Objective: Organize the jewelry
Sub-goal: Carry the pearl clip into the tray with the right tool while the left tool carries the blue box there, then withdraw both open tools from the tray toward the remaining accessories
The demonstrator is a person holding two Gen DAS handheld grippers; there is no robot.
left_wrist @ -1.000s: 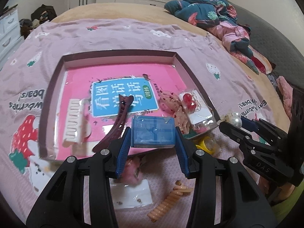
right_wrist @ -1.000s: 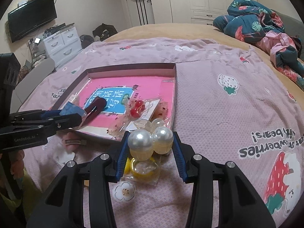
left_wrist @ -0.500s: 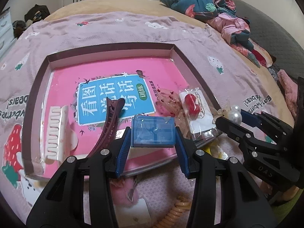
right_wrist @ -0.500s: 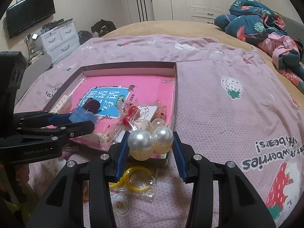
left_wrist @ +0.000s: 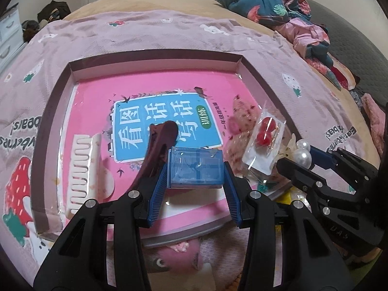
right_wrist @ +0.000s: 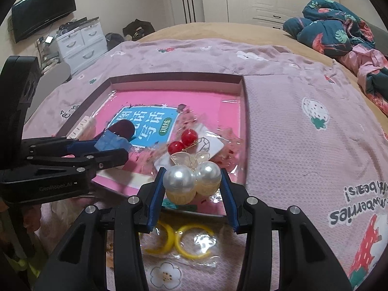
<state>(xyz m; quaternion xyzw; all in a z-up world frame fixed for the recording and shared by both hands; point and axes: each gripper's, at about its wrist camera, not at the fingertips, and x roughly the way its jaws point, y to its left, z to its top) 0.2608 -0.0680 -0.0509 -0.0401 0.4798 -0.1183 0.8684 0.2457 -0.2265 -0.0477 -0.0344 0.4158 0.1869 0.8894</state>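
My left gripper (left_wrist: 196,181) is shut on a small blue clear box (left_wrist: 196,171) and holds it over the near part of the shallow tray (left_wrist: 155,58) with a pink book cover inside. My right gripper (right_wrist: 191,189) is shut on a pearl hair clip (right_wrist: 191,180) at the tray's near right corner; it also shows in the left wrist view (left_wrist: 302,156). In the tray lie a maroon hair clip (left_wrist: 157,145), a white comb clip (left_wrist: 81,169) and bagged red cherry earrings (left_wrist: 265,133).
Yellow hoop earrings in a bag (right_wrist: 184,242) lie on the purple strawberry blanket (right_wrist: 303,133) just before the tray. A pink item (left_wrist: 174,254) lies under my left gripper. Crumpled bedding (right_wrist: 339,31) is at the far right; drawers (right_wrist: 80,41) stand at the left.
Both grippers have moved forward over the tray's near edge with their loads. The blue box now hangs over the book cover and the pearl clip over the tray's near right corner.
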